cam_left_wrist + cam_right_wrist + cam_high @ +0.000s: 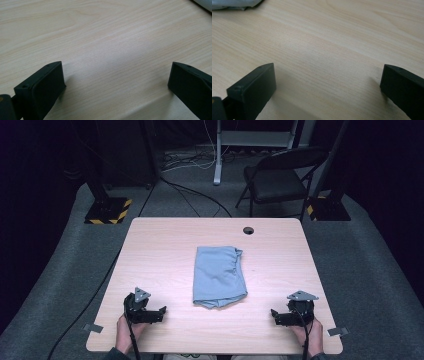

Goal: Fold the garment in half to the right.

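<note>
One folded light-blue cloth (219,276) lies near the middle of the wooden counter (160,255), its creased end toward the far edge and its near corner bunched slightly. No container stands on the counter. Two grippers rest near the front edge, one in each hand. The left gripper (161,312) sits to the left of the cloth, well apart from it, its jaws spread wide with bare wood between them in the left gripper view. The right gripper (274,314) sits to the right, likewise apart, its jaws wide over bare wood; a corner of the cloth shows at the top left of the right gripper view. Neither gripper holds anything. One round cable hole (248,230) pierces the far side of the counter. Beyond it stands one dark folding chair (280,175) on the floor.
</note>
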Motion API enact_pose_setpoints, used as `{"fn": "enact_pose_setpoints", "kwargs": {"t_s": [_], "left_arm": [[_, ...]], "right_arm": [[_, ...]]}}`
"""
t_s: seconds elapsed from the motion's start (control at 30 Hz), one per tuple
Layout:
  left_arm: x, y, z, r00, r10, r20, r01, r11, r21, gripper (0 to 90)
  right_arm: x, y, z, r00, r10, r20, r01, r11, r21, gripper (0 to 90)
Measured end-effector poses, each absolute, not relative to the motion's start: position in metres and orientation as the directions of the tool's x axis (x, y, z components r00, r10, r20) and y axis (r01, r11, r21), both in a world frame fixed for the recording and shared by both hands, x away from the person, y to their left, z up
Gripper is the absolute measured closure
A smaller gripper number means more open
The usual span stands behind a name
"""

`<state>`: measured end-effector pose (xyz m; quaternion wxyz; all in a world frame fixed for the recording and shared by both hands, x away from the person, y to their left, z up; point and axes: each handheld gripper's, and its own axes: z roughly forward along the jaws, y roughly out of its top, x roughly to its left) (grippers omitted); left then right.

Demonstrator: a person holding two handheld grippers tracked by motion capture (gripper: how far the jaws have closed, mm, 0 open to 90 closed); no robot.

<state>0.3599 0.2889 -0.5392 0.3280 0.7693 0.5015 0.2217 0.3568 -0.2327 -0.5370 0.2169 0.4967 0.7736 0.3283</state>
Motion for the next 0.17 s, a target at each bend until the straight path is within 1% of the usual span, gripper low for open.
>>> {"fn": "enact_pose_setpoints", "kwargs": {"t_s": [0.17], "left_arm": [[0.3601, 0.2896, -0.5394, 0.395, 0.919, 0.010, 0.627, -0.278, 0.728, 0.0]], "right_arm": [[0.3571, -0.2349, -0.5382, -0.424, 0.906, -0.010, 0.612, 0.295, 0.733, 0.0]]}}
